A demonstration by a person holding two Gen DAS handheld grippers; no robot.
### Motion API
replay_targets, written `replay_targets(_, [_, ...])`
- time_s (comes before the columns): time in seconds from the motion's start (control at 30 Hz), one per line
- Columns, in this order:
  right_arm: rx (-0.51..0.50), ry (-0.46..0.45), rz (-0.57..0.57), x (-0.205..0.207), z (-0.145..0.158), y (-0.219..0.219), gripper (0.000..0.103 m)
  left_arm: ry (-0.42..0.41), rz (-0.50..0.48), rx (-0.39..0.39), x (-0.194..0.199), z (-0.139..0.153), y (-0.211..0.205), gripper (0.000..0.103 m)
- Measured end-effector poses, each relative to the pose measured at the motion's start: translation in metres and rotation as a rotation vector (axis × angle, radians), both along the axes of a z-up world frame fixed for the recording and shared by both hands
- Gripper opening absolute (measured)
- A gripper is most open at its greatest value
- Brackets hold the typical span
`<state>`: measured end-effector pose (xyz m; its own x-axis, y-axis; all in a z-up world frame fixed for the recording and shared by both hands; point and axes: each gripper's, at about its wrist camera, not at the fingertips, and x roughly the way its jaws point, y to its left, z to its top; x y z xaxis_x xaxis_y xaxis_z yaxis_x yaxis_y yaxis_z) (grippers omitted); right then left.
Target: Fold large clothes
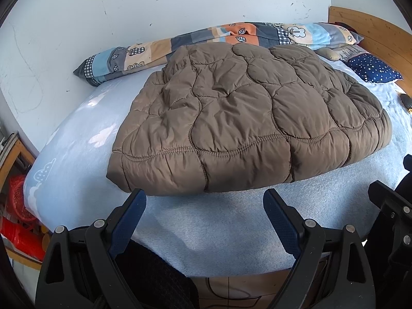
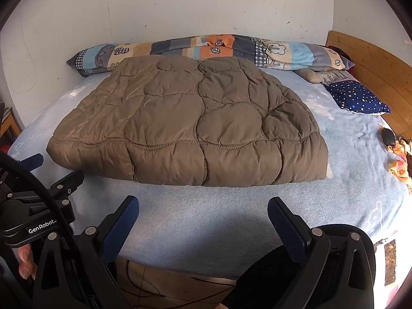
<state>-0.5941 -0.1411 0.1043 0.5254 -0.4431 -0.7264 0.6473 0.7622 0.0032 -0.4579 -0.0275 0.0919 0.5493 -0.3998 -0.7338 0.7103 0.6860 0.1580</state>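
Folded brown quilted coat, beyond both open jaws

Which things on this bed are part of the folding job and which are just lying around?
Job: brown quilted jacket, left gripper, right gripper.
Lying about: patchwork blanket roll, starry navy pillow, dark brush, blue bed sheet.

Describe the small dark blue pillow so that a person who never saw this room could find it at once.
Start at the bed with the pale blue sheet and go to the wooden headboard. The small pillow lies just in front of it, beside the brown quilted coat. Only it is navy with tiny white stars; the long bolster is patchwork.
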Motion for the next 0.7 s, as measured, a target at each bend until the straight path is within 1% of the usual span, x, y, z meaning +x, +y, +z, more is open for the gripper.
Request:
replay_targets(0.43, [0.0,0.001,-0.002,-0.0004,0.0005,-0.0001,0.102,-0.005,-0.014,0.006,0.0,-0.0008,0.0008,0.092])
replay_targets(0.5, [0.0,-0.001,-0.001,-0.0006,0.0009,0.0001,0.102,-0.013,-0.015,0.01,-0.0006,-0.0005,0.0015,0.092])
replay_targets(0.6, [0.001,-0.004,-0.002,-0.0011,0.0016,0.0003,0.102,-0.048,-0.004,-0.011,-0.0035,0.0025,0.0061,0.092])
replay_targets(0.7, [0.0,-0.006,-0.004,-0.0018,0.0026,0.0003,0.102,-0.045,-0.014,-0.003,-0.0035,0.003,0.0059,0.092])
